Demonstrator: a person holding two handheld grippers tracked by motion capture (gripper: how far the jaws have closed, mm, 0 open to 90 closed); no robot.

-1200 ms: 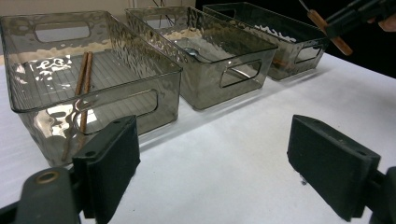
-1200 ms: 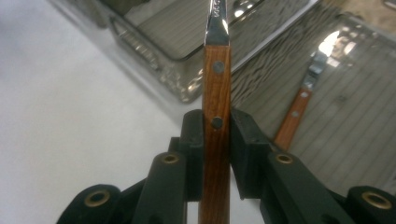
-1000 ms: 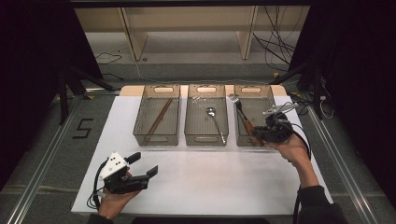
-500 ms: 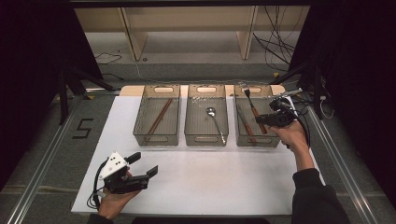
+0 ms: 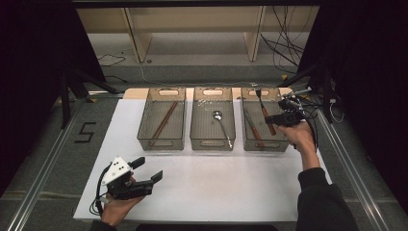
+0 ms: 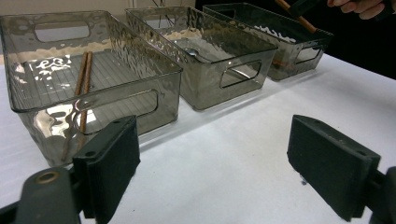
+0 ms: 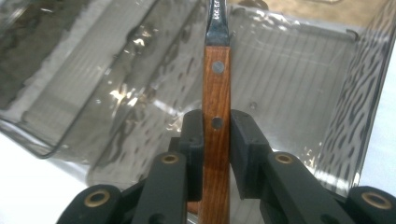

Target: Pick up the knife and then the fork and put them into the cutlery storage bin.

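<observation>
My right gripper (image 5: 283, 117) is shut on a wooden-handled utensil (image 5: 263, 109) and holds it over the right-hand bin (image 5: 285, 145). In the right gripper view the two pads clamp the brown riveted handle (image 7: 216, 79) at my right gripper (image 7: 216, 140), and the metal neck points away over the bin floor (image 7: 299, 70). My left gripper (image 5: 148, 169) rests at the mat's front left, open with nothing between its pads (image 6: 109, 163). It faces the three bins from my left gripper (image 6: 219, 163).
Three smoky clear bins stand in a row on the white mat (image 5: 216, 183). The left bin holds chopsticks (image 5: 162, 123), the middle bin (image 5: 211, 143) a spoon (image 5: 222, 126), and the right bin another wooden-handled utensil (image 5: 252, 130). Cables lie at the far right.
My right hand carried the utensil away from me and slightly right, from the right bin's near side to above it. The left gripper stayed still.
</observation>
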